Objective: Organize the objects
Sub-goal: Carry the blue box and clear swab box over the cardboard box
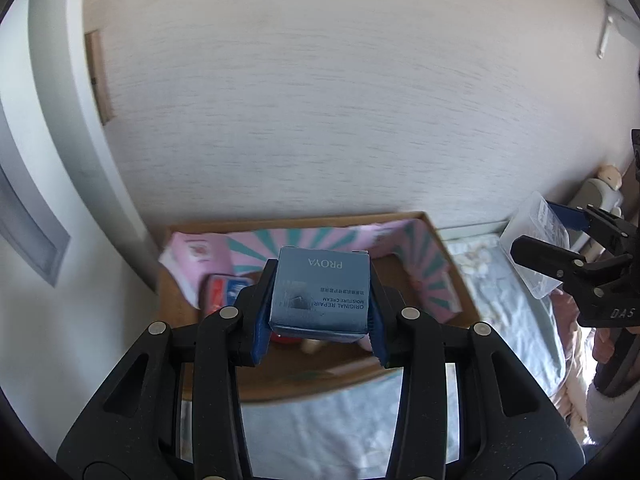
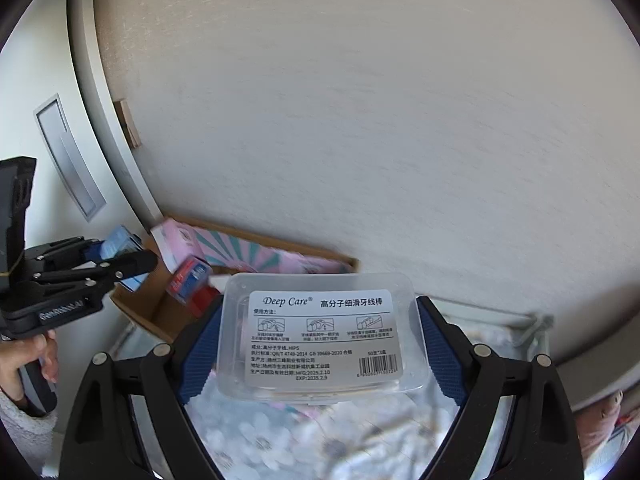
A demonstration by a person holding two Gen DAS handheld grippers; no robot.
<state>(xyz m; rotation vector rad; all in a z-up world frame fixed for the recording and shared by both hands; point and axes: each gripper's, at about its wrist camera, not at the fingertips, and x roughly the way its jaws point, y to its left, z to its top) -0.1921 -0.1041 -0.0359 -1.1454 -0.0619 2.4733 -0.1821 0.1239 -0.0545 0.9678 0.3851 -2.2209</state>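
Blue cream box [image 1: 320,292] pinched in the left gripper [image 1: 318,334] above the cardboard box [image 1: 448,264].
Right gripper [image 2: 320,360], angled downward beside it, clamps a clear floss case [image 2: 320,332].

Pale, faintly wood-grained wall panel [image 1: 340,92] fills 12 o'clock. Grey curved frame [image 1: 60,80] with recessed grey slot [image 2: 70,156] at 9 o'clock. Light floral bedspread [image 2: 280,440] at 6 o'clock. Daylight, soft.

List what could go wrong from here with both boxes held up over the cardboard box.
1. The left hand-held gripper holds the blue cream box only by its lower part; it could tip out.
2. The clear floss box is smooth plastic; it might slip from the right hand-held gripper.
3. The cardboard box already looks crowded.
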